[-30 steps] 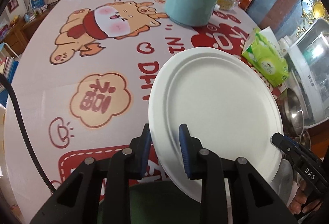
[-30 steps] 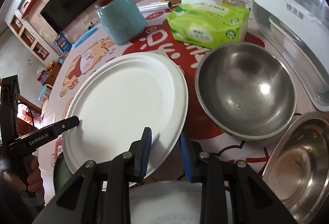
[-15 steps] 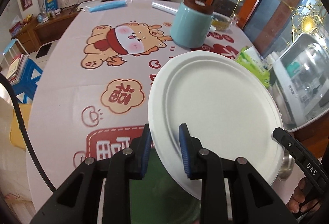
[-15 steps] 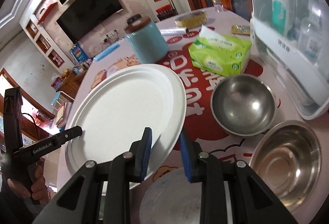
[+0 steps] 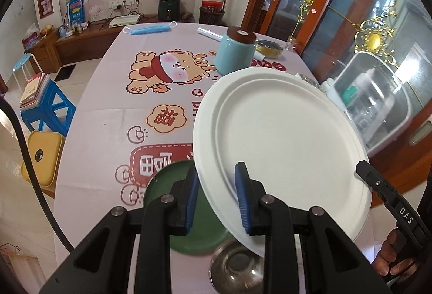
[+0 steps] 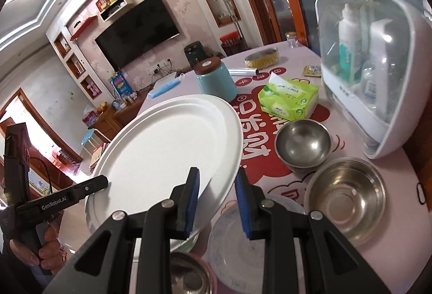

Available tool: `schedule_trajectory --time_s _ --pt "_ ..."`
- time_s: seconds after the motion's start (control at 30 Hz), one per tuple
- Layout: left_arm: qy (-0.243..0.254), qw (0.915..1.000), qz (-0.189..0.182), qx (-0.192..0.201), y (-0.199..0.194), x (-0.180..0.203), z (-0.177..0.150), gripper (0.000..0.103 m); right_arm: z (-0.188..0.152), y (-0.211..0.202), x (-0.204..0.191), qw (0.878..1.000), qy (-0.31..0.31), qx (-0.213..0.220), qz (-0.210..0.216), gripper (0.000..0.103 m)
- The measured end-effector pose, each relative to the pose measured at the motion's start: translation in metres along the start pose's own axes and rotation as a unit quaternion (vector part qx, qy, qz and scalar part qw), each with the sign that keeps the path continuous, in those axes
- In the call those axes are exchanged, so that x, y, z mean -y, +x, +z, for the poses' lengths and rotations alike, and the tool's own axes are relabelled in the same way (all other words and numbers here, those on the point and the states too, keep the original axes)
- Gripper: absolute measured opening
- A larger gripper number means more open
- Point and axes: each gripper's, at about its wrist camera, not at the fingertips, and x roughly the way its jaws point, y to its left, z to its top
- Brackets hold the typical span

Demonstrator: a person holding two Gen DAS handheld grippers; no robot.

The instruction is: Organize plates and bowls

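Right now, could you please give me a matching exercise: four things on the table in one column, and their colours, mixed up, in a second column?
Things:
1. held plate
2. lidded jar
3. tissue pack
4. plate lying on the table

Colours:
A. light green
B. dark green
C. white
D. pale blue with brown lid

Pairs: 1-C, 2-D, 3-A, 4-B
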Motion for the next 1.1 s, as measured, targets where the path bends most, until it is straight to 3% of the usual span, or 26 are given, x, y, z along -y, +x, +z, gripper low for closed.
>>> schedule_trajectory --time_s 0.5,0.87,1.1 --pt "0.04 0.9987 -0.027 0.016 -0.067 0.05 -0.061 0.025 -0.048 -0.1 0.017 0.999 -0.013 0.044 -0.007 0.027" --pt "0.045 0.9977 -0.049 -0.013 -0.062 0.089 -0.113 0.025 -0.083 -0.14 0.045 0.997 -0.038 0.04 -0.045 0.027" --pt "0.057 0.9968 -0.05 -0.025 -0.051 0.108 -0.155 0.026 -0.113 -0.146 0.072 0.997 -0.047 0.012 -0.062 0.027"
